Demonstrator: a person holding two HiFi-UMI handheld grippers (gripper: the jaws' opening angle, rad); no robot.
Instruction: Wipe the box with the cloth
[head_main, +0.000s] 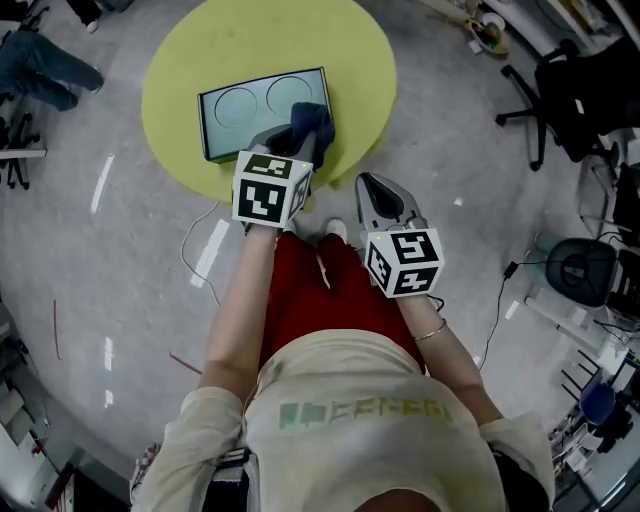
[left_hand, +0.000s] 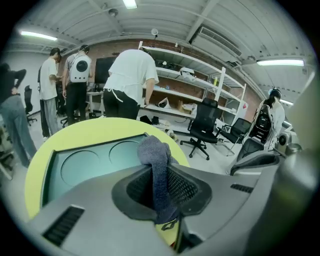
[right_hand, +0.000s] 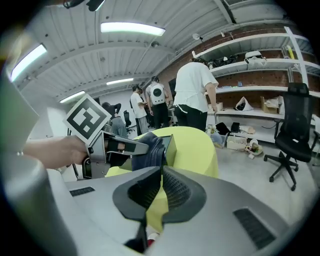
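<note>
Table: round yellow-green table, everything below is placed off it.
Box: the box is a flat dark tray-looking thing with two circles on its teal top. It lies flat on the table, toward the near edge.
Cloth: dark blue cloth, bunched up over the near-right part of the table, right where the box's corner is. Can't tell if it's pressed down on the box or just hanging against it.
Left gripper: left gripper reaches in over the table's near edge, jaws clamped on the cloth, which droops out of them.
Right gripper: right gripper hangs just off the table's near-right edge, jaws pressed together with nothing in them.
Background: people stand at shelves beyond the far side of the table, with a black office chair out there too.
</note>
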